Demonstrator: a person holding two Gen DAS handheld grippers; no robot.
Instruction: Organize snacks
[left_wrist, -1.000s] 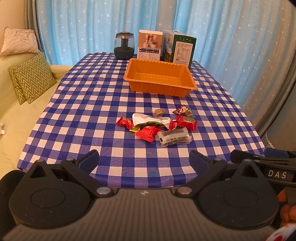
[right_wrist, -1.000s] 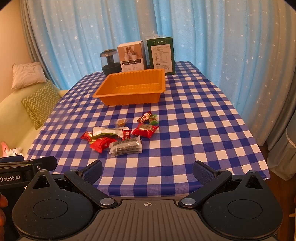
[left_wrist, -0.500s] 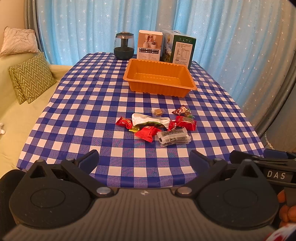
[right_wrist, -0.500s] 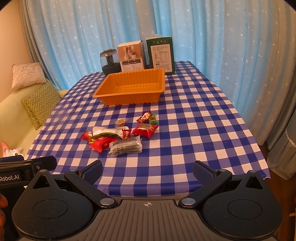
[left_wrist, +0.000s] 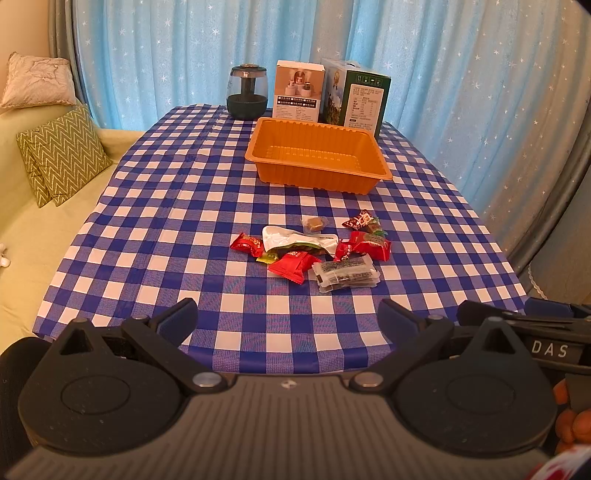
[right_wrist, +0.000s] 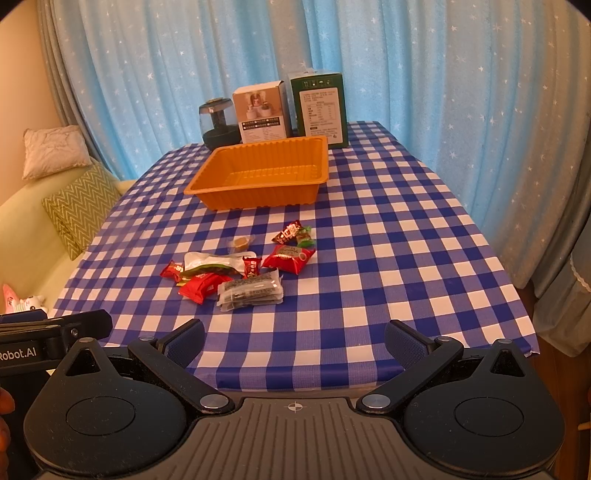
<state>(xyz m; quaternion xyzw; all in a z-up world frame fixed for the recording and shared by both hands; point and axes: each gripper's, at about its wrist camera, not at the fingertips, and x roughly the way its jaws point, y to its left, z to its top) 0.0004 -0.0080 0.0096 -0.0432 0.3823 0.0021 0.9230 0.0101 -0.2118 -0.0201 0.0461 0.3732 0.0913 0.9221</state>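
Both wrist views, near edge, facing tray (left_wrist: 317, 155)

Orange tray (left_wrist: 317, 173), blue-white checked tablecloth (left_wrist: 166, 229), star-dotted blue curtain (left_wrist: 184, 55)

Left claw (left_wrist: 288, 319): jaws spread wide, nothing between the fingers, held level and pointing forward. Right claw (right_wrist: 294, 338): same condition, jaws spread wide and empty, positioned just beside the left claw. Fingertips of the holding hand (left_wrist: 570, 424) grip the right unit.

Your left gripper (left_wrist: 288, 321) and right gripper (right_wrist: 294, 338) share one build: black round-hubbed linkages, silver pivot screws, ribbed grey housings, blue-padded fingers (left_wrist: 177, 320), white lettering "DAS" and "Robot.AI".
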